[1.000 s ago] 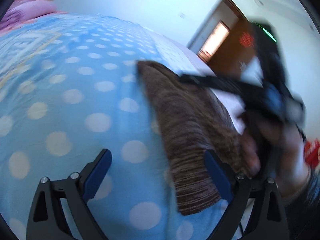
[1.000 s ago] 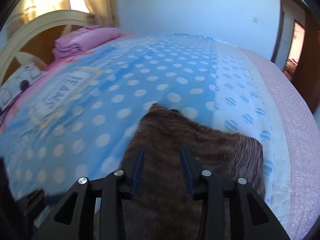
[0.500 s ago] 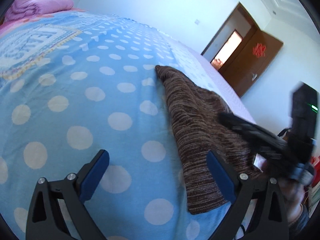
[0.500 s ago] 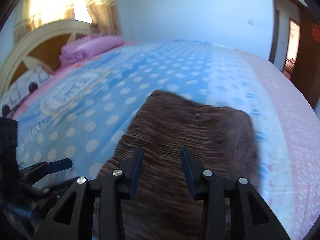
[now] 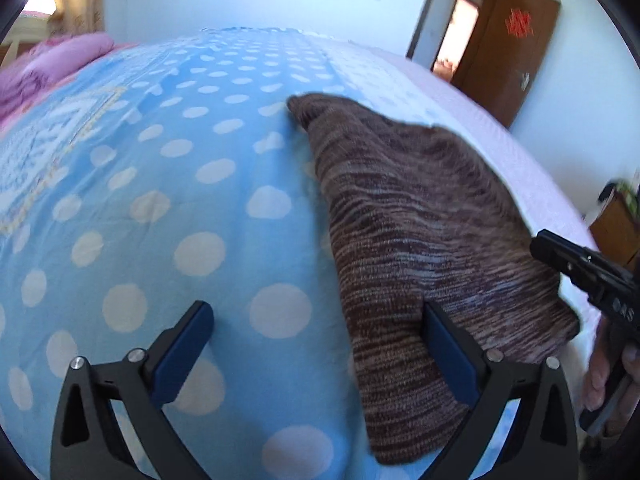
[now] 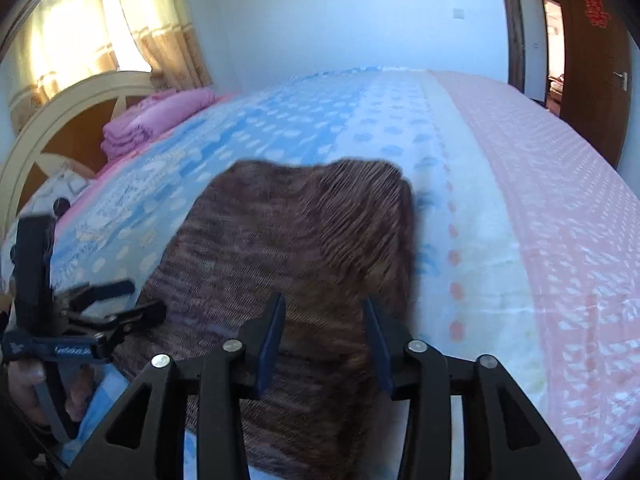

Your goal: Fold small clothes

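A folded brown striped knitted garment (image 5: 420,232) lies flat on a blue bedspread with white polka dots (image 5: 168,208), near the bed's pink-patterned side (image 6: 560,240). The left gripper (image 5: 316,344) hovers with jaws spread wide, having just been opening, nothing pinched. The right gripper (image 6: 324,336), half open and just widening, hangs empty over the garment. Folded pink bedding (image 6: 156,120) sits by the cream headboard (image 6: 60,120); a brown wooden door (image 5: 512,52) stands open.
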Tool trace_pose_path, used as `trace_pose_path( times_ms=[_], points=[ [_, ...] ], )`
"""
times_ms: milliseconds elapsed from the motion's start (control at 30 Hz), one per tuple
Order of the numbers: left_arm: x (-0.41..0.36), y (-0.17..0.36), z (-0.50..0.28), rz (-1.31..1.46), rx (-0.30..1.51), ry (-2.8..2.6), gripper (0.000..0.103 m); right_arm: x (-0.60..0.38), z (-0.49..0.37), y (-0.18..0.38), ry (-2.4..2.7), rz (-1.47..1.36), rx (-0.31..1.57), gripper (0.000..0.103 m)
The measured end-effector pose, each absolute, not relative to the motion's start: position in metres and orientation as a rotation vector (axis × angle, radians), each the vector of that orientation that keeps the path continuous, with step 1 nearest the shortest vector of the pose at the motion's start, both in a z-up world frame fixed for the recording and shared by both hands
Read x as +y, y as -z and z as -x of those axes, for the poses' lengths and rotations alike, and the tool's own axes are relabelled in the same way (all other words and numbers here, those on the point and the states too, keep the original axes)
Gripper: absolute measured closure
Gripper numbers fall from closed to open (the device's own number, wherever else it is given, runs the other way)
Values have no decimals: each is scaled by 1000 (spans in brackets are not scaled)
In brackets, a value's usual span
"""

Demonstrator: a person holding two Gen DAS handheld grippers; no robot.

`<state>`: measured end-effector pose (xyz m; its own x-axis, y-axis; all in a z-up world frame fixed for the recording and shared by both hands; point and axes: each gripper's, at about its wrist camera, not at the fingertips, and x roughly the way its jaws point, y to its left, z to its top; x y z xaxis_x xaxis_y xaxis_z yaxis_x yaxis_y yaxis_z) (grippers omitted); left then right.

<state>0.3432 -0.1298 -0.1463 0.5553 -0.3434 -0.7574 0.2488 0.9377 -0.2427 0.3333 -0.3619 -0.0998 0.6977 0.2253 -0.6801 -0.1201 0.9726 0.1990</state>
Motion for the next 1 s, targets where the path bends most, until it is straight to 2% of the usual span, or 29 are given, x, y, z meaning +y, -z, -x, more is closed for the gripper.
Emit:
trace_pose_path(
  times_ms=[133,400,533,600,633,700,867,933,1000],
  points=[
    [-127,146,-342,158,917,371,0,-398,-360,97,-148,-276,773,48],
    [-153,148,-350,66,933,392,0,-423,-434,122,-214,-455,860,47],
    [-161,150,-351,15,939,389,0,-418,-447,139,-187,-411,905,47],
    [-162,150,-351,4,941,390,0,-420,-445,143,-203,-428,893,51],
    [-163,150,-350,2,941,392,0,-422,-444,144,-215,-437,888,61],
    [-163,150,-350,-2,942,396,0,-426,-443,146,-258,-480,882,76],
    [-164,150,-349,-6,939,401,0,-425,-444,146,-267,-471,874,77],
    [-164,149,-349,-2,937,408,0,-426,-448,148,-257,-484,878,67],
    [-164,148,-348,7,929,429,8,-428,-452,150,-265,-508,882,67]
  ],
)
